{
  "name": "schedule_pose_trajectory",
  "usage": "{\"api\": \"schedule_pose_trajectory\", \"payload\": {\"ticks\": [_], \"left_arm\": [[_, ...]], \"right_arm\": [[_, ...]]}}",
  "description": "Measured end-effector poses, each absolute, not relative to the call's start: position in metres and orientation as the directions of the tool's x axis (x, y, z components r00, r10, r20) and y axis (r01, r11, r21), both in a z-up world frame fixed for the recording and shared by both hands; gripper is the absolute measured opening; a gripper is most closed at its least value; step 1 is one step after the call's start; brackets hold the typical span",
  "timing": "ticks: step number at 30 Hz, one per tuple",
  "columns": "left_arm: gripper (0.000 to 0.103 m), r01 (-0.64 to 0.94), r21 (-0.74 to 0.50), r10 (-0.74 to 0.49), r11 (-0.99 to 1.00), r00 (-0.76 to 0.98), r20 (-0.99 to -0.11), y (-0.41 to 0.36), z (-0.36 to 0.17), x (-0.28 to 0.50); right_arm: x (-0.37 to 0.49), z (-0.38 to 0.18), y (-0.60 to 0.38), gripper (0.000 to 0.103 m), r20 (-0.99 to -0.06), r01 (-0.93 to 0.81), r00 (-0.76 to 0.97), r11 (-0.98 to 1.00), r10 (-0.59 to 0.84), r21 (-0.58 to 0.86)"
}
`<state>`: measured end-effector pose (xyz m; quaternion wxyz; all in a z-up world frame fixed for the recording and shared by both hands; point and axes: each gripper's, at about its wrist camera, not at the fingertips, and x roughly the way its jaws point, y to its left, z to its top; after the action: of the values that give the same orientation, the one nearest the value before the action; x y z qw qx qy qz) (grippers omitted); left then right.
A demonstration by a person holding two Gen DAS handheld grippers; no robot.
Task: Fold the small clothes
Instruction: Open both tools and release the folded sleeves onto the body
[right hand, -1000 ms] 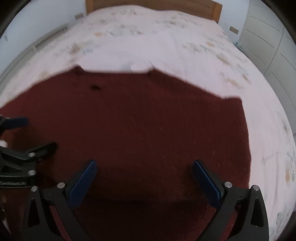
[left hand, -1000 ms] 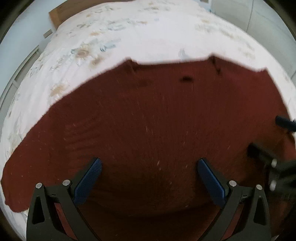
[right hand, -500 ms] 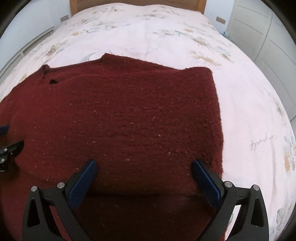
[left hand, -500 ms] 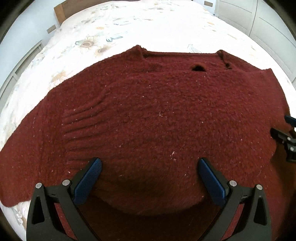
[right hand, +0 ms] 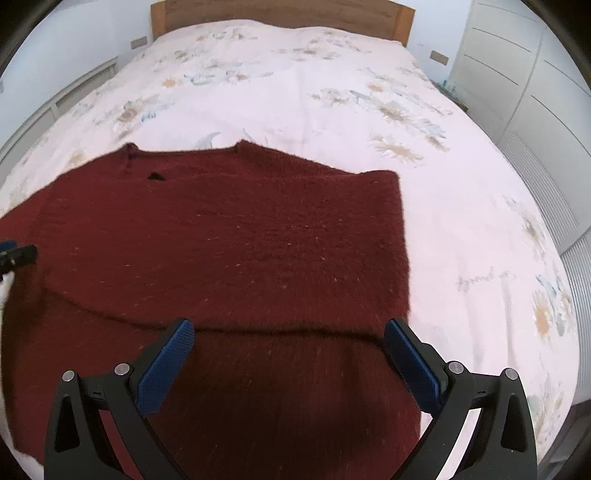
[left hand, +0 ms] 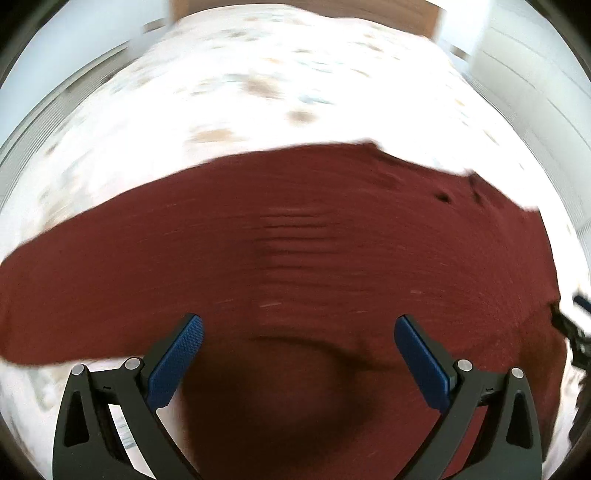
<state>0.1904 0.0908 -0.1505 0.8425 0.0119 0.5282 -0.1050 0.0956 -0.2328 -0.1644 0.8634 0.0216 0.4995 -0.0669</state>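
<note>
A dark red knitted sweater [right hand: 229,251] lies spread on the bed, neckline at the far side. Its right sleeve is folded in, leaving a straight right edge, and a fold line crosses it near my right gripper. In the blurred left wrist view the sweater [left hand: 295,258] fills the middle, its left sleeve reaching out to the left. My left gripper [left hand: 299,354] is open and empty above the sweater's near left part. My right gripper [right hand: 290,354] is open and empty above the near right part. The left gripper's tip also shows at the left edge of the right wrist view [right hand: 14,254].
The bed [right hand: 295,92] has a pale floral cover and a wooden headboard [right hand: 280,13] at the far end. White wardrobe doors [right hand: 535,85] stand to the right. A low white unit [right hand: 55,99] runs along the left wall.
The left gripper has swung to the left, so the sweater's left sleeve now shows and the view is blurred. The right gripper has drawn back slightly. Both stay open.
</note>
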Motion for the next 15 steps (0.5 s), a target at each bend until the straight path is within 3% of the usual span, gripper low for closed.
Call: {"api": "schedule_pose_trajectory", "payload": {"ticks": [6, 10, 15], "left_arm": [[0.102, -0.1, -0.128, -0.069, 0.987, 0.452, -0.889, 0.199, -0.134, 0.186], [0.102, -0.3, -0.082, 0.061, 0.95, 0.438, -0.897, 0.269, -0.134, 0.179], [0.102, -0.523, -0.183, 0.062, 0.832, 0.416, -0.907, 0.337, -0.141, 0.168]], "right_arm": [[0.076, -0.149, -0.237, 0.103, -0.855, 0.191, 0.512, 0.981, -0.082, 0.02], [0.062, -0.143, -0.241, 0.103, -0.854, 0.195, 0.512, 0.981, -0.095, 0.008], [0.055, -0.139, -0.246, 0.103, -0.857, 0.205, 0.505, 0.979, -0.103, 0.003]]}}
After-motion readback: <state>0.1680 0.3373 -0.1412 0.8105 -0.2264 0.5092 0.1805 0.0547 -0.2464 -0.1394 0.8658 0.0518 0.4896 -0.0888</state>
